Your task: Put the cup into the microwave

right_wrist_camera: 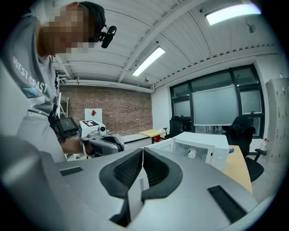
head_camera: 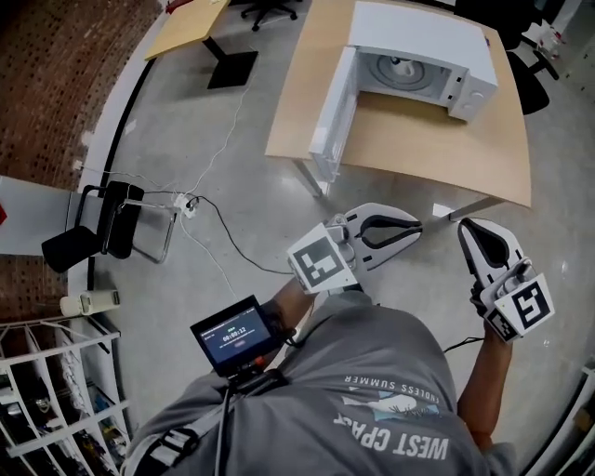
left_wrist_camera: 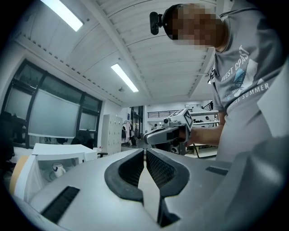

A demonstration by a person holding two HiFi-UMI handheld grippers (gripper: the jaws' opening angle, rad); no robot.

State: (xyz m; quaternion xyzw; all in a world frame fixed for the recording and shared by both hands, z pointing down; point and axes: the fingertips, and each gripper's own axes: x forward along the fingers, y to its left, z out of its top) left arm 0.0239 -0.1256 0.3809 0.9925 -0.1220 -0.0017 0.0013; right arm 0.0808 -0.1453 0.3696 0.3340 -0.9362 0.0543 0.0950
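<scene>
A white microwave (head_camera: 437, 45) stands on a wooden table (head_camera: 437, 149) with its door (head_camera: 332, 112) swung open. A small white cup (head_camera: 400, 65) sits upright on the turntable inside; it also shows in the left gripper view (left_wrist_camera: 57, 169) and the right gripper view (right_wrist_camera: 192, 152). Both grippers are held over the floor, short of the table's near edge. My left gripper (head_camera: 414, 226) points right, jaws shut and empty (left_wrist_camera: 145, 151). My right gripper (head_camera: 467, 226) points toward the table, jaws shut and empty (right_wrist_camera: 142, 151). Each gripper sees the other: the right one (left_wrist_camera: 167, 133), the left one (right_wrist_camera: 106, 142).
A black chair (head_camera: 102, 223) and a power strip (head_camera: 191, 204) with a cable lie on the floor at left. A second table (head_camera: 191, 23) stands far left, a white rack (head_camera: 37, 390) at lower left, an office chair (head_camera: 530, 79) beyond the table's right end.
</scene>
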